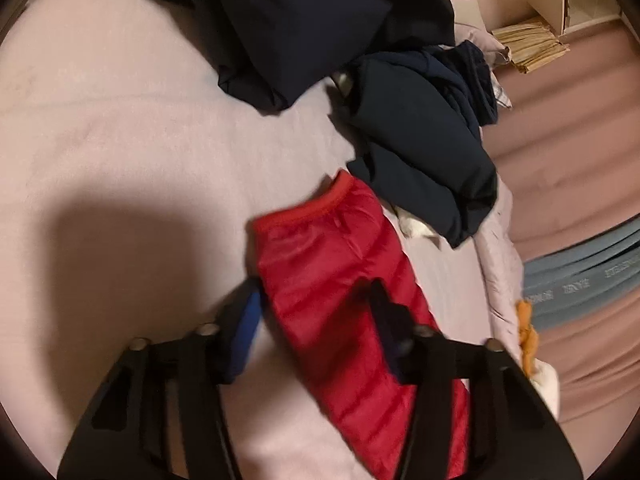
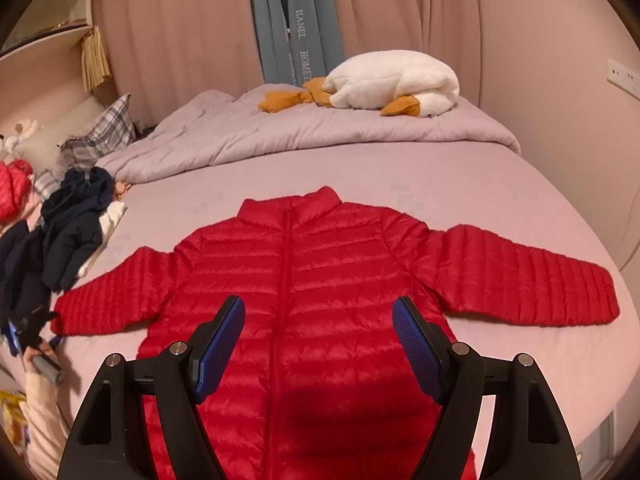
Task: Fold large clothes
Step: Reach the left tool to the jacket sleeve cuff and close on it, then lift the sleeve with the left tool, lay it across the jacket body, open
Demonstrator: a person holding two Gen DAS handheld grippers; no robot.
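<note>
— Pink bedsheet (image 2: 440, 184) carries the red puffer jacket (image 2: 304, 280) flat, zip up, both sleeves spread. Where's the left gripper (image 1: 316, 304)?

— Astride the left sleeve (image 1: 344, 264) near its cuff, jaws narrowed; blur hides contact, probably not pinching yet.

— Grip both layers, then fold inward. Right gripper (image 2: 318, 344)?

— Wide, empty, hovering over the jacket's lower front.

Bed (image 2: 440, 184) — red jacket (image 2: 320, 264) (spread flat)
</note>
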